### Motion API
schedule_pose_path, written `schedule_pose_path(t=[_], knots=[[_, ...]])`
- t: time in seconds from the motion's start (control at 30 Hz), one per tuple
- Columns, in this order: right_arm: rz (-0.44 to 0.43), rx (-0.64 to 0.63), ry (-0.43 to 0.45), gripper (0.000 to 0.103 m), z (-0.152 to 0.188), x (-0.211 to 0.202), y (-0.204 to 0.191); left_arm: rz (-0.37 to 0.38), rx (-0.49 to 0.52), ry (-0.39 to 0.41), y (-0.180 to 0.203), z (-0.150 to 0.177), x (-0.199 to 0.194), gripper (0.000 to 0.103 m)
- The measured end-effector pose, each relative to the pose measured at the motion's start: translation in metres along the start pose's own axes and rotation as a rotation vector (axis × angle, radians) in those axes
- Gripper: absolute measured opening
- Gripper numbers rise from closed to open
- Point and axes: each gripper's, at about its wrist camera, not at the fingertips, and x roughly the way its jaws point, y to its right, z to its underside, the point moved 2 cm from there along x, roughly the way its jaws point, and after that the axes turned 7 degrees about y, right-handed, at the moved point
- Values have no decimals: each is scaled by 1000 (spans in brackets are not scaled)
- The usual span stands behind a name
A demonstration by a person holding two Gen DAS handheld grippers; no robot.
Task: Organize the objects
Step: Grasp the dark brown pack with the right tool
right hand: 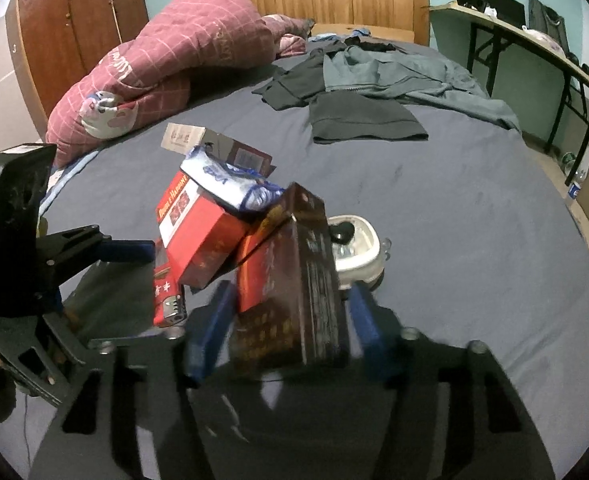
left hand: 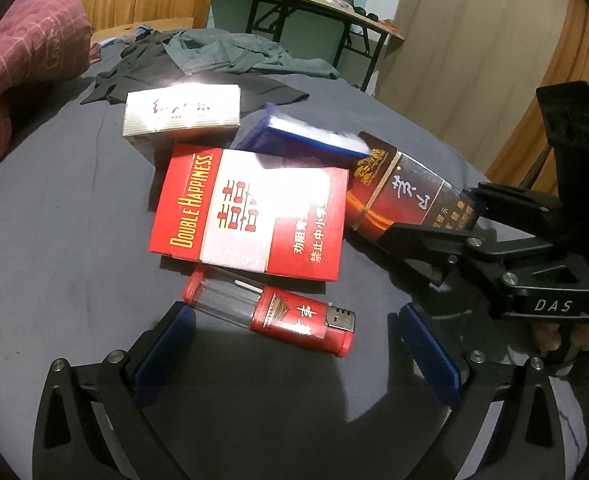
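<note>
Dark-brown cigarette pack [right hand: 294, 280] sits between the blue pads [right hand: 210, 332] of the right gripper [right hand: 286, 332], which appear clamped on its sides; motion blur softens the contact, and the pack's near end is hidden by the gripper body. Its far end leans against the red Double Happiness pack [left hand: 250, 212]. A blue-and-white packet [right hand: 234, 184] lies on top of both; its print cannot be read. A red lighter [left hand: 270, 316] lies just in front of the red pack, inside the spread, released fingers of the left gripper [left hand: 294, 344], untouched. A white pack [left hand: 182, 112] lies farther off on the grey bedsheet [left hand: 54, 264]. A white dish [right hand: 358, 248] is partly hidden behind the dark pack.
</note>
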Motion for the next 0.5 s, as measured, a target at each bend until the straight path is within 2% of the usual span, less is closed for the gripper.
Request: schedule_pose_path(t=[0.03, 0.1, 0.23, 0.4, 0.5], knots=[[-6, -3, 0, 44, 0, 0, -1, -5, 0, 2, 0, 0, 0, 98], [-7, -11, -7, 25, 1, 1, -2, -17, -5, 9, -3, 0, -1, 93], [-6, -27, -3, 24, 1, 1, -5, -20, -40, 24, -12, -1, -3, 80], [-13, -15, 10, 24, 0, -2, -3, -23, -57, 33, -21, -2, -3, 72], [-12, -16, 12, 24, 0, -2, -3, -32, -70, 39, -23, 0, -5, 62]])
